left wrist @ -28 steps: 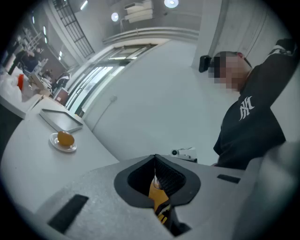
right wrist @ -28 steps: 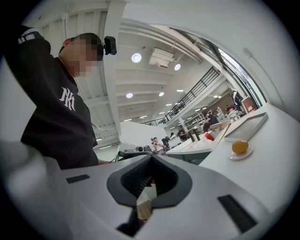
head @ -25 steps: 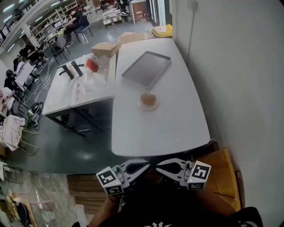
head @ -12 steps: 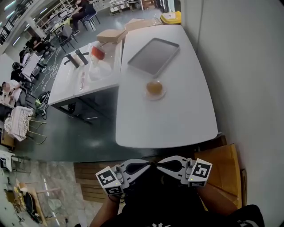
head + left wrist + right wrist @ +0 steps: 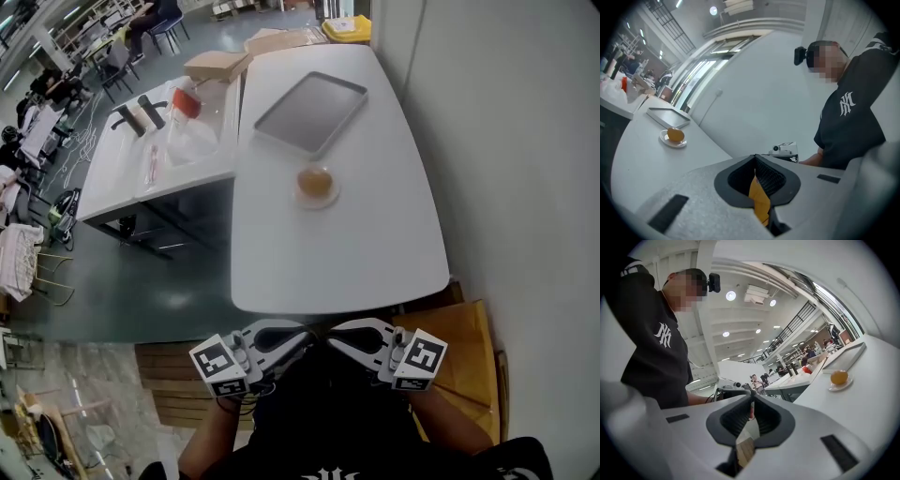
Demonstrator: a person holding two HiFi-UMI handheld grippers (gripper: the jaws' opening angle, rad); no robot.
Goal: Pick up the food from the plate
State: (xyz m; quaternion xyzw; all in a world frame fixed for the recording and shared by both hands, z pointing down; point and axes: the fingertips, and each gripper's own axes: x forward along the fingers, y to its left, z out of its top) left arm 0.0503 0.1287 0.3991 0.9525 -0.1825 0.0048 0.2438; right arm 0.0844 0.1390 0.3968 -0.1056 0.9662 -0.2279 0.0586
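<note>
A round orange-brown piece of food (image 5: pixel 316 179) sits on a small white plate (image 5: pixel 300 196) in the middle of the white table (image 5: pixel 356 253). It also shows far off in the left gripper view, food (image 5: pixel 675 135) on plate (image 5: pixel 671 142), and in the right gripper view, food (image 5: pixel 839 377). My left gripper (image 5: pixel 302 339) and right gripper (image 5: pixel 336 338) are held close to the person's chest, below the table's near edge, tips pointing at each other. Both are shut with nothing between the jaws, as seen on the left gripper (image 5: pixel 754 160) and right gripper (image 5: pixel 751 398).
A grey metal tray (image 5: pixel 311 112) lies beyond the plate. A second white table (image 5: pixel 122 187) to the left carries a red-topped item (image 5: pixel 186 101), a clear bag, black tools and cardboard boxes (image 5: pixel 217 65). A wall runs along the right. A wooden seat (image 5: pixel 459 361) is beside me.
The head view has shifted slightly, so the table sits a little lower left in it. Both grippers stay shut by the chest. The food and plate have not moved.
</note>
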